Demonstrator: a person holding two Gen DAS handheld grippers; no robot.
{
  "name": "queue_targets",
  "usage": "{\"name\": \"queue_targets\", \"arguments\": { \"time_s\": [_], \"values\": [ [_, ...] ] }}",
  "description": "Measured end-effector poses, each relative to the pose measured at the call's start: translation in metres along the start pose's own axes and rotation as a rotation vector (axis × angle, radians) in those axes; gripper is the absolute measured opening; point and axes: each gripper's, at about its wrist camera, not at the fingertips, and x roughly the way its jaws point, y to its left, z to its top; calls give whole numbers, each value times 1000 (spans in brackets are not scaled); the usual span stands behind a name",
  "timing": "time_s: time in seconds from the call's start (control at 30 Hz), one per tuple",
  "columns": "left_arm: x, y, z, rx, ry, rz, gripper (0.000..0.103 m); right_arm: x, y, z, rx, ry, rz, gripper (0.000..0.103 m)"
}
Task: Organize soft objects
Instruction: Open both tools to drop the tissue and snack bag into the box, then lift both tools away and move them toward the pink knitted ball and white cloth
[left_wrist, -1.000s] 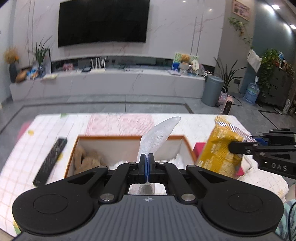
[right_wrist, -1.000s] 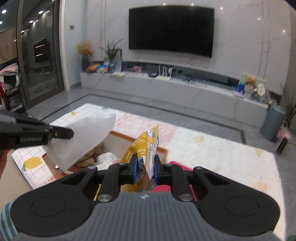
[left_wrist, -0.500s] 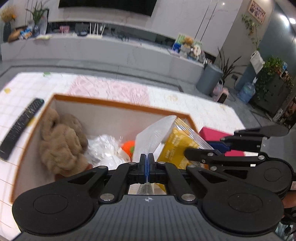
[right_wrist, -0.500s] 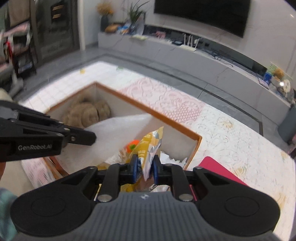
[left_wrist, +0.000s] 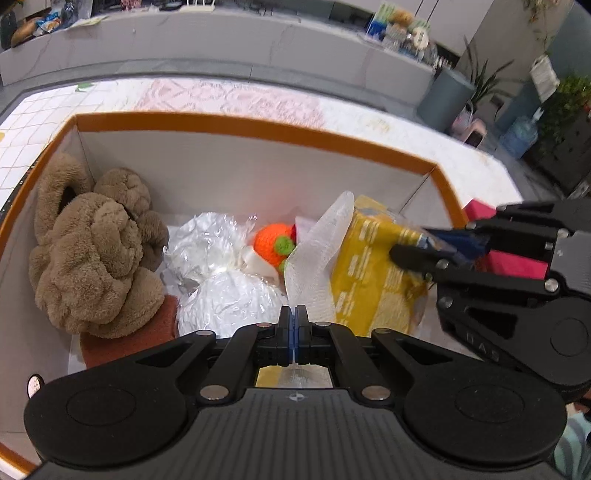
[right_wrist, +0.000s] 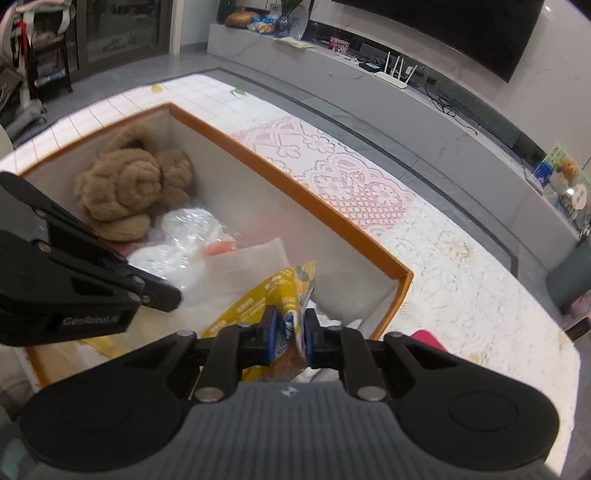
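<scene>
Foam sheet (left_wrist: 319, 254), light and floppy, hangs pinched at its lower edge in the closed left hand-held gripper (left_wrist: 294, 325) over the orange-rimmed box (left_wrist: 258, 127). At 3 o'clock, the right hand-held gripper (right_wrist: 287, 332) clamps the crinkly yellow snack bag (left_wrist: 373, 273) by its top seal.

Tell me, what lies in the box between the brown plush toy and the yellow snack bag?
In the left wrist view: two clear plastic-wrapped white bundles and an orange knitted toy.
</scene>
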Motion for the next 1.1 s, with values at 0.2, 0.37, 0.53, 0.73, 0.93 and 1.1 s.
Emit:
{"name": "queue_targets", "arguments": {
  "time_s": [0.2,0.37,0.53,0.73,0.93,1.1],
  "values": [
    [3,-4,0,46,43,45,5,15,-3,-1,-36,17,-25,14],
    [-1,-11,-1,90,43,64,22,15,-2,-1,-50,10,-44,19],
    [-20,-16,-3,107,-2,67,50,7,-3,-1,-39,-10,-53,32],
    [-47,-25,-4,136,-76,80,61,-16,-2,0,-13,-46,-52,43],
    [-77,-29,-11,117,-166,63,62,-45,0,-5,22,-89,-51,48],
    [-98,-46,-23,134,-260,48,62,-77,-2,-16,68,-137,-43,54]
  ]
}}
